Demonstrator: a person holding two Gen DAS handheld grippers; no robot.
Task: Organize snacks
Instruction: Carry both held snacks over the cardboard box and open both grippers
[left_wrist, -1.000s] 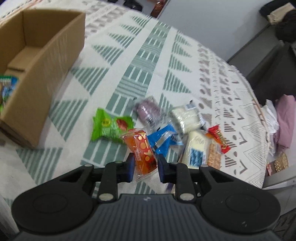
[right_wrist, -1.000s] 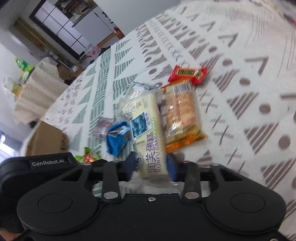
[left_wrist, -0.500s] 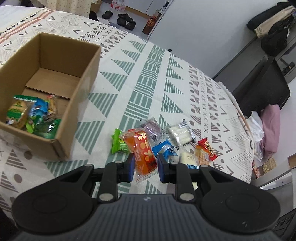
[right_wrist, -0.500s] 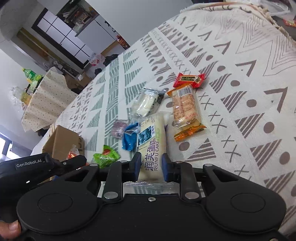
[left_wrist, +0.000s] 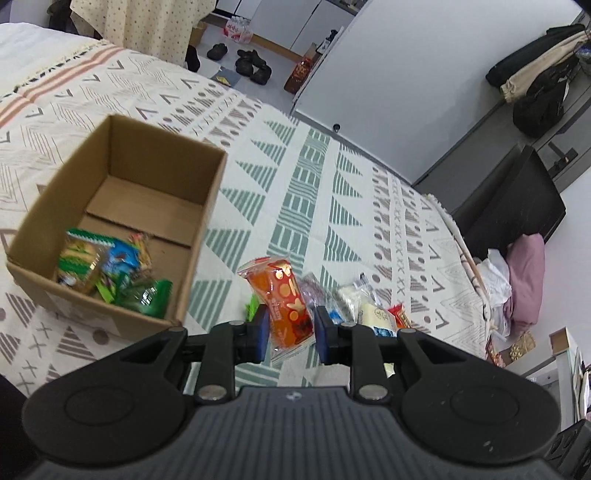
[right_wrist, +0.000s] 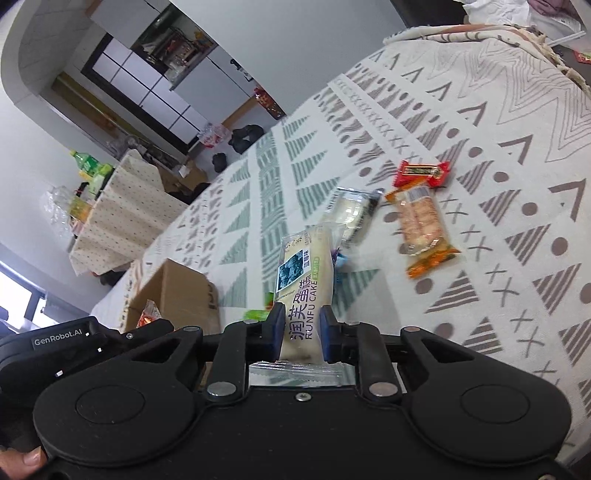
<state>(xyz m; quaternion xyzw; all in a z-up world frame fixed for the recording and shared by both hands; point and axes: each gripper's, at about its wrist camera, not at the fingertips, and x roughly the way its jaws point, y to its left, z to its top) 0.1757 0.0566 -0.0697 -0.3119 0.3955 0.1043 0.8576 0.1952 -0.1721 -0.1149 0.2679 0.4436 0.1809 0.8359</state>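
My left gripper (left_wrist: 290, 325) is shut on an orange snack packet (left_wrist: 280, 291), held up above the patterned bedspread (left_wrist: 295, 192). An open cardboard box (left_wrist: 208, 199) lies to its left with several snack packets (left_wrist: 107, 266) in one end. In the right wrist view, my right gripper (right_wrist: 302, 328) has its jaws closing on a white Runfu cake packet (right_wrist: 304, 266), pads pressing its sides, lifted off the bed. Behind it on the spread lie a clear packet of white cake (right_wrist: 352, 210), an orange biscuit packet (right_wrist: 421, 229) and a small red candy (right_wrist: 421, 171).
More loose snacks (left_wrist: 351, 299) lie on the bed right of the orange packet. The bed's edge (left_wrist: 469, 258) drops off at the right, with pink and white clothes (left_wrist: 524, 273) beyond. Shoes (left_wrist: 251, 66) sit on the floor. A table with a dotted cloth (right_wrist: 125, 206) stands past the box (right_wrist: 177, 291).
Both grippers have risen off the bed with their packets. The left view now takes in the whole box. The right jaws have narrowed on the cake packet.
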